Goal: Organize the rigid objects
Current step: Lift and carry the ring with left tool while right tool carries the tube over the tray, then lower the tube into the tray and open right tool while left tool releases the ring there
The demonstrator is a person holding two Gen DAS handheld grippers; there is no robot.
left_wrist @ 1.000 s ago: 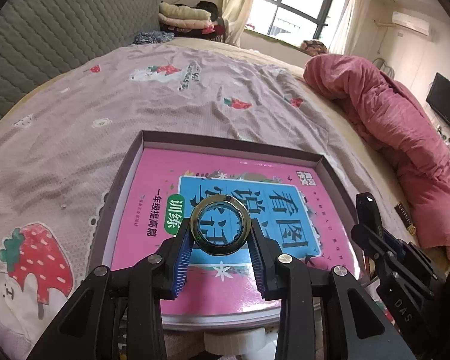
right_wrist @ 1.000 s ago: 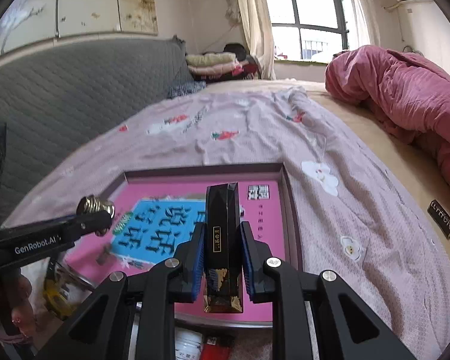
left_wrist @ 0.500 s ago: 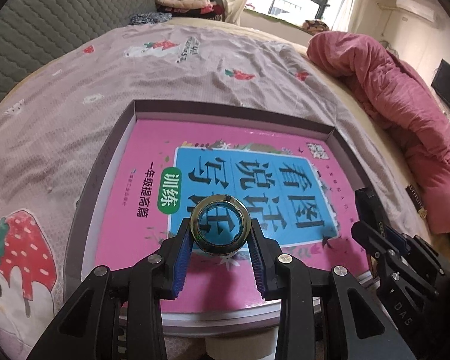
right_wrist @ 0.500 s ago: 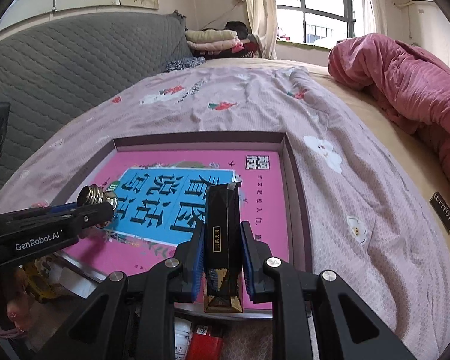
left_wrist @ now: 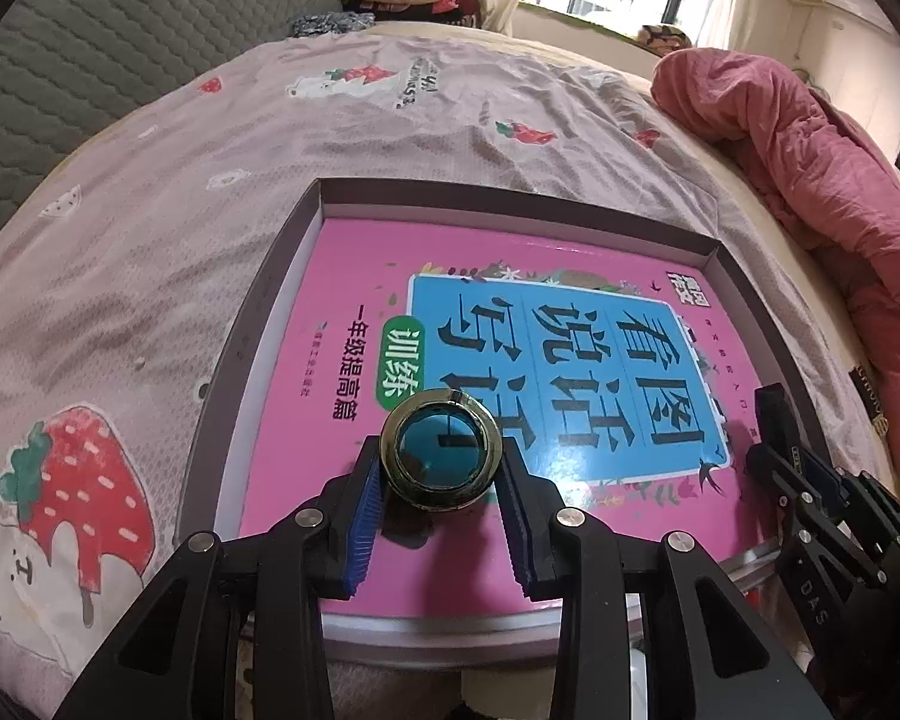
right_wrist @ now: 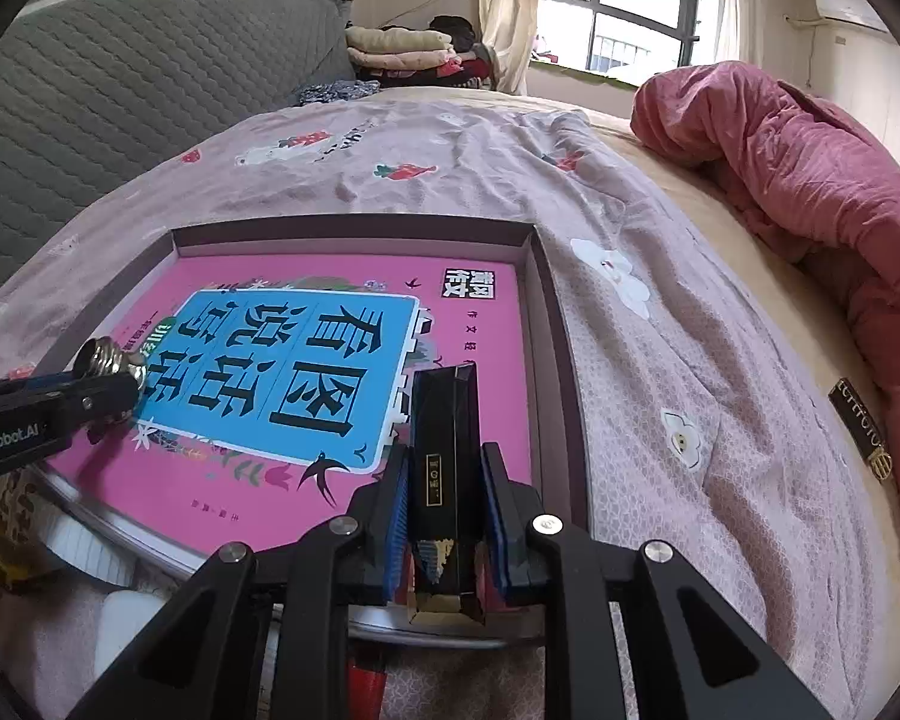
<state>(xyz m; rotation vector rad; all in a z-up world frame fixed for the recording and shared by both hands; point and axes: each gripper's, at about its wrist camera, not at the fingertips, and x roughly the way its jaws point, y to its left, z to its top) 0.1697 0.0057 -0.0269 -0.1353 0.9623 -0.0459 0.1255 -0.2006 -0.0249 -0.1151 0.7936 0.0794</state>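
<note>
While my left gripper (left_wrist: 441,474) pinched the gold ring (left_wrist: 441,457) over the pink book (left_wrist: 354,312) in the box (left_wrist: 270,294), my right gripper (right_wrist: 444,498) clamped the black case (right_wrist: 444,450) nr the book's right edge.

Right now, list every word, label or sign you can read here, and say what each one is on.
"看图说话写话" on the pink book, upside down.
"训练" in its green oval.
"一年级提高篇" beside that.
"GenRobot.AI", partly cut off, on the left gripper.
"DAS" on the right gripper.
Black and gold tag on the bedspread: gold lettering unreadable.
Black box label: too small.
</note>
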